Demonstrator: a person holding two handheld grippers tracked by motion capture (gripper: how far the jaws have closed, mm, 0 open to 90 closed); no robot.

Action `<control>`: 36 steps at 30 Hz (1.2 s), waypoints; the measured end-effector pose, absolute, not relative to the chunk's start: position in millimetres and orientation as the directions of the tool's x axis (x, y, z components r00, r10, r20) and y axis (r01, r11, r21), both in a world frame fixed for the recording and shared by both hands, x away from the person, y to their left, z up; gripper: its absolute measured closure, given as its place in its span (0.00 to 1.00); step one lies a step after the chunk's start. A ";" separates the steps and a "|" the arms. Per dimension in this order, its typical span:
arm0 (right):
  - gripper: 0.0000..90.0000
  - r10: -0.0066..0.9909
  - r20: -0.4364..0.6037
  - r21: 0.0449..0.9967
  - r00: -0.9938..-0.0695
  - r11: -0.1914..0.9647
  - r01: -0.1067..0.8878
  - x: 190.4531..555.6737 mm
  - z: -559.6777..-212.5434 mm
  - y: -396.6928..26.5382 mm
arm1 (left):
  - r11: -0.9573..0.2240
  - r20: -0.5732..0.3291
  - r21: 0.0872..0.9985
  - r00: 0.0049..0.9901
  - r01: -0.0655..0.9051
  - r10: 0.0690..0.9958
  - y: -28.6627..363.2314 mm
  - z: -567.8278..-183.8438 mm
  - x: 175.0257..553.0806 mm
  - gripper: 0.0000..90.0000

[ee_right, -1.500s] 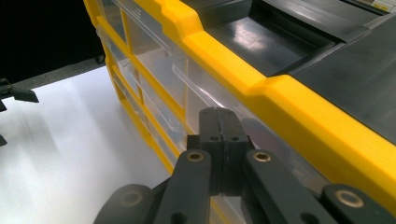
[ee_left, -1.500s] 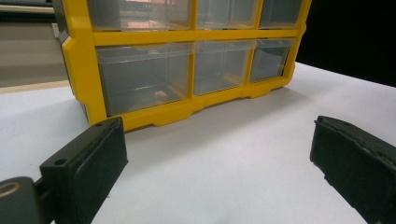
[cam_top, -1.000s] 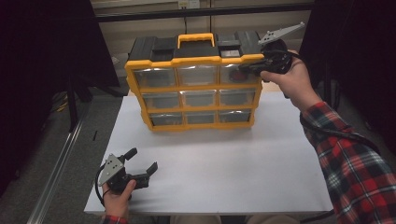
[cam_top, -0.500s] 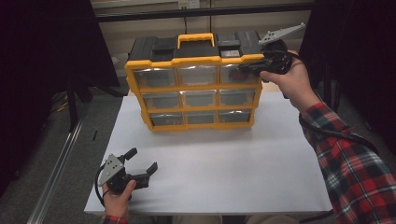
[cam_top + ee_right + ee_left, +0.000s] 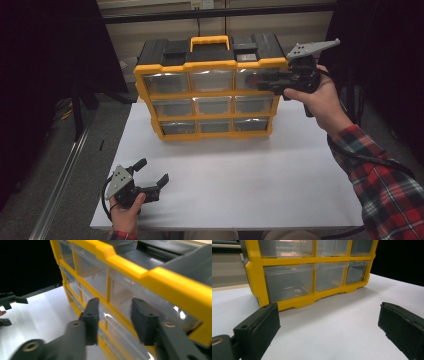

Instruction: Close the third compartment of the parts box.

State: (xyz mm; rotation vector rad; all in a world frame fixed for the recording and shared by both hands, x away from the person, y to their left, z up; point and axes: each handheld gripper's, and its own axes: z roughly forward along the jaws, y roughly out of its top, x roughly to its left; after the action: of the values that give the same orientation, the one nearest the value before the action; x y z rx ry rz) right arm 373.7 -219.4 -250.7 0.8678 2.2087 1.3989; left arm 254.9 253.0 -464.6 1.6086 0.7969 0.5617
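1. Now, your right gripper (image 5: pixel 264 80) sits at the top-right drawer (image 5: pixel 252 77) of the yellow drawer organizer (image 5: pixel 210 97), which stands at the far side of the white desk (image 5: pixel 240 180); its fingers have just been opening and stand apart, nothing clamped.
2. Your left gripper (image 5: pixel 152 175) rests near the desk's near-left corner, fingers spread wide and empty.
3. The clear drawer looks light, stiff and slick: take it by its front lip, gently.
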 end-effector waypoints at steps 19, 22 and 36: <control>0.25 0.677 0.095 0.926 -0.730 0.210 0.315 334.1 -307.1 -233.6 | -0.081 -0.059 0.980 0.657 0.181 0.752 252.9 -464.3 255.1 0.04; 0.21 0.678 0.079 0.927 -0.731 0.219 0.303 328.4 -315.9 -234.5 | -0.081 -0.059 0.980 0.656 0.181 0.752 253.0 -464.2 255.2 0.04; 0.15 0.683 0.102 0.936 -0.723 0.180 0.303 301.1 -362.2 -245.9 | -0.082 -0.057 0.980 0.653 0.181 0.756 252.7 -464.4 255.0 0.04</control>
State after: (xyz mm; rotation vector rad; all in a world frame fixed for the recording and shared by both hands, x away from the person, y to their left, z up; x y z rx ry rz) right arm 301.1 -245.9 -362.2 0.9342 2.1222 1.5572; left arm 255.0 252.7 -464.4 1.6170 0.7866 0.5697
